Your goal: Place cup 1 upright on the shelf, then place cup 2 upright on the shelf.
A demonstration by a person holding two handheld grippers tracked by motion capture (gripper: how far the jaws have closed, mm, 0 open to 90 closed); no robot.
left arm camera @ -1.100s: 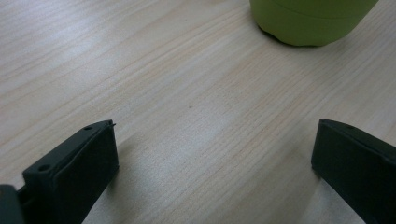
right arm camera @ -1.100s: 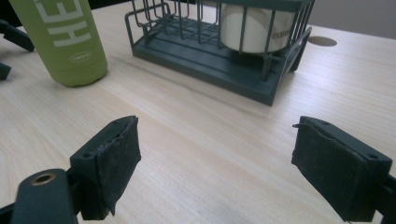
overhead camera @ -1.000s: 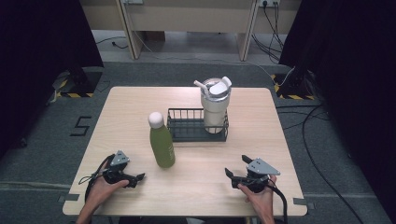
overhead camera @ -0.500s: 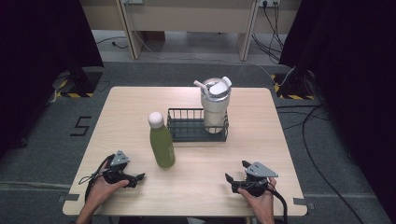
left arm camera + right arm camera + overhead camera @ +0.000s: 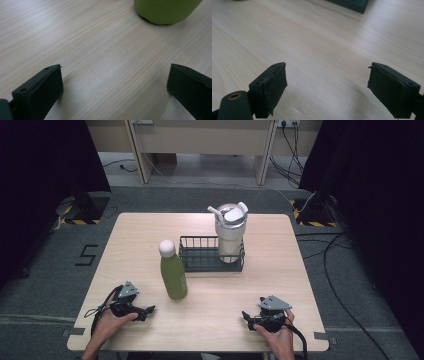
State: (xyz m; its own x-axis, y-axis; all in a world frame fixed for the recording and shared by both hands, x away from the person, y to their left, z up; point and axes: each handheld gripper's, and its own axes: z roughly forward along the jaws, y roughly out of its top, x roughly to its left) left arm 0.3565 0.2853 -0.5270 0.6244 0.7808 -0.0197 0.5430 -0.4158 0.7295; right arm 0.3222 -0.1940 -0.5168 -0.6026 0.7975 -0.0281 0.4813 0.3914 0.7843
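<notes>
Both hands rest on the near edge of the wooden table (image 5: 150, 227), each one holding a gripper. The left gripper (image 5: 148, 310) lies low on the wood with its jaws wide apart and nothing between them. In the left gripper view the round green bottom of the bottle (image 5: 167, 11) sits just ahead, a little to one side. The right gripper (image 5: 246, 316) lies low too, and in the right gripper view its two black jaws stand apart with only bare wood between them. The green bottle (image 5: 172, 270) with the white cap stands upright near the middle of the table, nearest to the left gripper, so the step in hand looks like a reach for it with that gripper. To do it well, I think the left gripper should lift a bit, go straight at the bottle's middle, keep its jaws wide until the bottle is right between them, and then squeeze slowly. A grab too high up could tip the bottle, since it is tall and thin. Just beside the bottle, on its right, sits a black wire basket (image 5: 200, 254) with a big white tumbler (image 5: 230, 232) standing in its right end. The basket is close, so the bottle must not be pushed sideways into it. The way from the left gripper to the bottle is open.
</notes>
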